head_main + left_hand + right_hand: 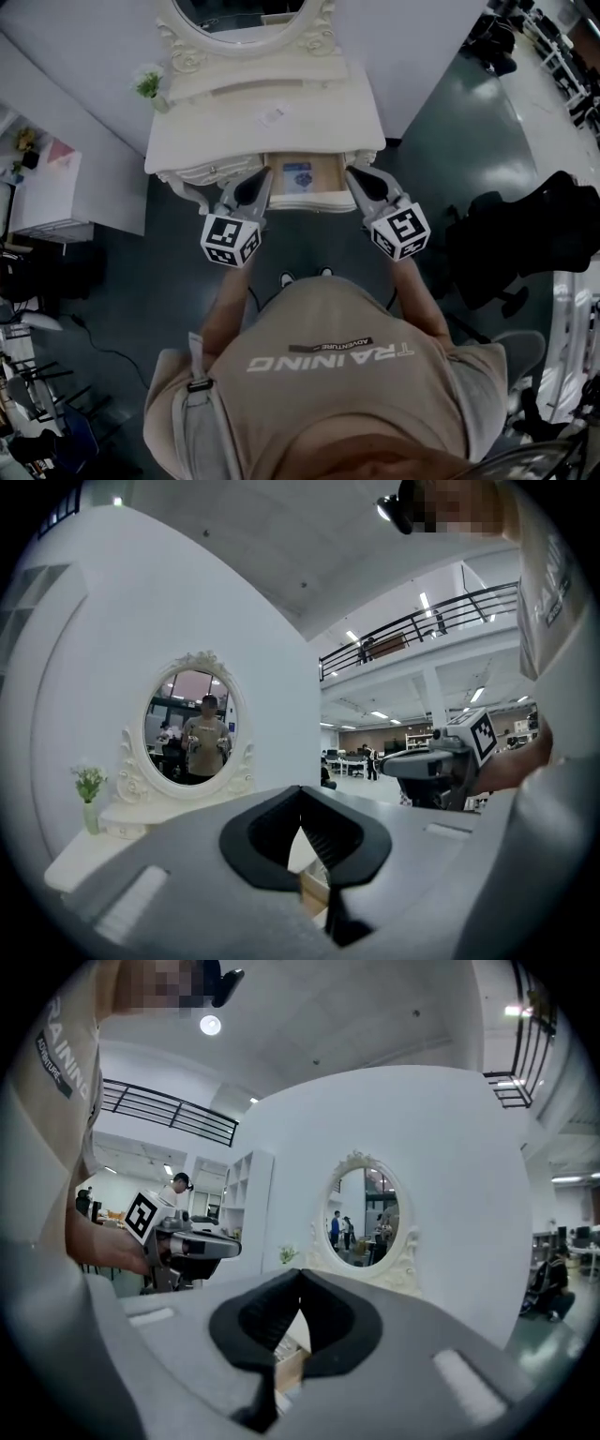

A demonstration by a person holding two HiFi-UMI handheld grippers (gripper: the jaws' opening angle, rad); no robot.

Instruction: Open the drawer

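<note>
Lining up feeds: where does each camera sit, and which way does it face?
Head view: on the head, steeply down at dresser and open drawer; shirt, left gripper, right gripper show.
Left gripper view: on left gripper, level toward mirror; right gripper shows.
Right gripper view: on right gripper, level toward mirror; left gripper shows.
Both gripper views share the mirror and drawer.

The table (319,127) stands at upper centre of the head view, the mirror (239,11) at its far edge by the wall. A plant (148,86) sits on its upper left corner, a paper (273,114) near its middle. The drawer (328,173) juts from the near edge with a box (298,175) in it. The left gripper (255,183) is just left of the drawer and the right gripper (361,181) just right. A cabinet (47,192) stands at far left and a chair (525,234) at far right.
</note>
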